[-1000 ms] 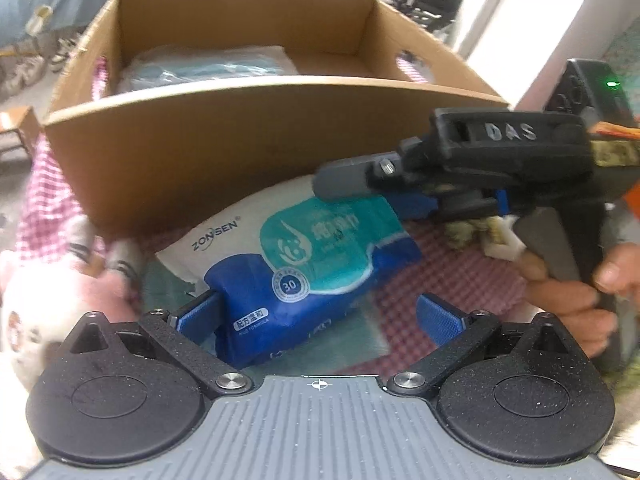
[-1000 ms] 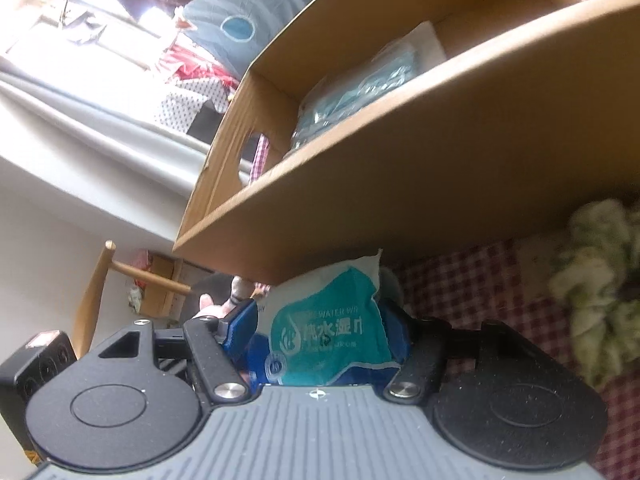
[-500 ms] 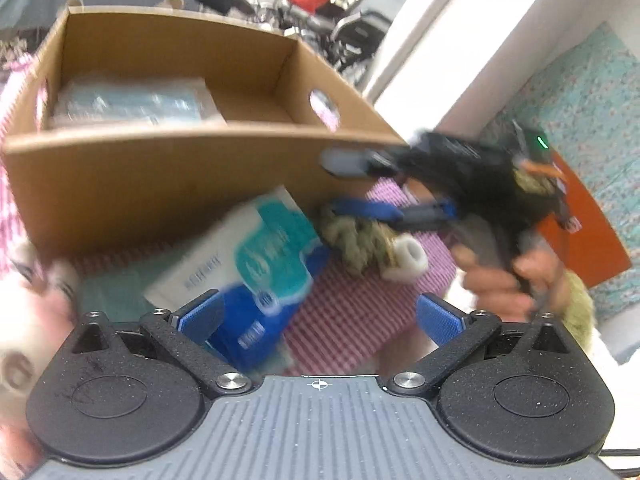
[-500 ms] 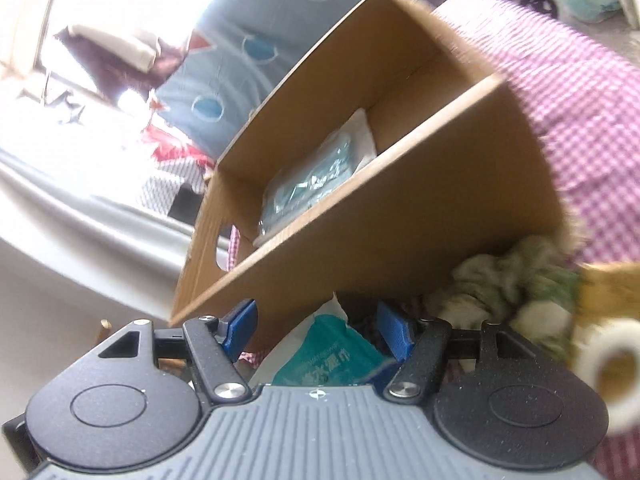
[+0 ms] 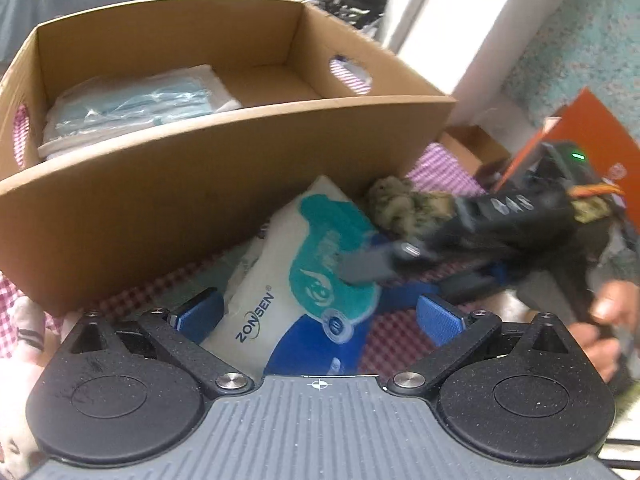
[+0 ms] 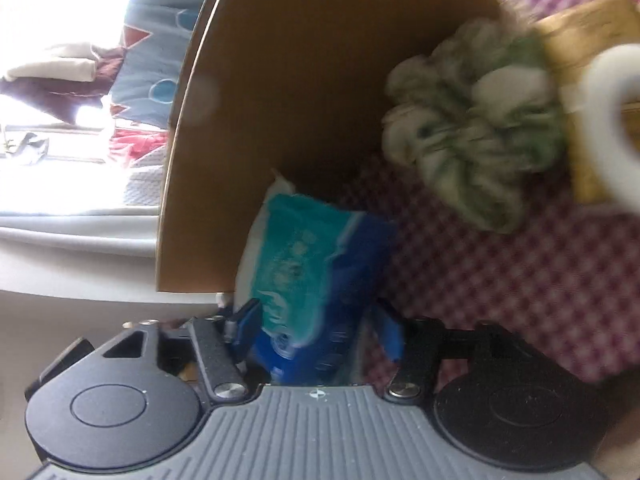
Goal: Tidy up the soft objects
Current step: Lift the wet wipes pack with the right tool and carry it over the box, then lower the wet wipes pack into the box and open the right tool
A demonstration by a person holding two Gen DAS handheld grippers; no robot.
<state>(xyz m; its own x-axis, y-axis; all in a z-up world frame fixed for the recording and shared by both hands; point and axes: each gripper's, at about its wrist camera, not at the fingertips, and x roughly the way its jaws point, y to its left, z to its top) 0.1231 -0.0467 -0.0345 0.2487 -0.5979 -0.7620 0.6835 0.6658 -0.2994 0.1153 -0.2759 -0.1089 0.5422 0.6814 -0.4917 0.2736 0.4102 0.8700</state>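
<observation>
Hand-held gripper on the left (image 5: 318, 312), seen from its own camera, stands wide with nothing pressed between its blue pads; the wet-wipes pack (image 5: 304, 280) lies below it on the checked cloth (image 5: 394, 346), leaning against the near wall of the cardboard box (image 5: 168, 184). Inside the box at far left rests a clear bag of blue masks (image 5: 132, 106). From the right, the other hand-held gripper (image 5: 384, 264) reaches in, blurred, its grey finger over the pack, held by a hand (image 5: 604, 324). A furry green scrunchie (image 5: 408, 208) sits just beyond. From the right wrist camera, the right hand-held gripper (image 6: 316, 332) straddles the near end of the pack (image 6: 312, 264); its jaws have just been closing with the pack between them, but blur makes it hard to tell whether the pads press yet. The scrunchie (image 6: 476, 128) and a white ring (image 6: 604, 120), cut off at the right edge, lie further right. To do this step well, the jaws should probably close squarely on the pack's middle, firm enough that the slippery wrapper cannot slide, before lifting over the box wall. At the left edge of the left camera's view, a pale soft toy (image 5: 24, 344) is mostly cut off.
</observation>
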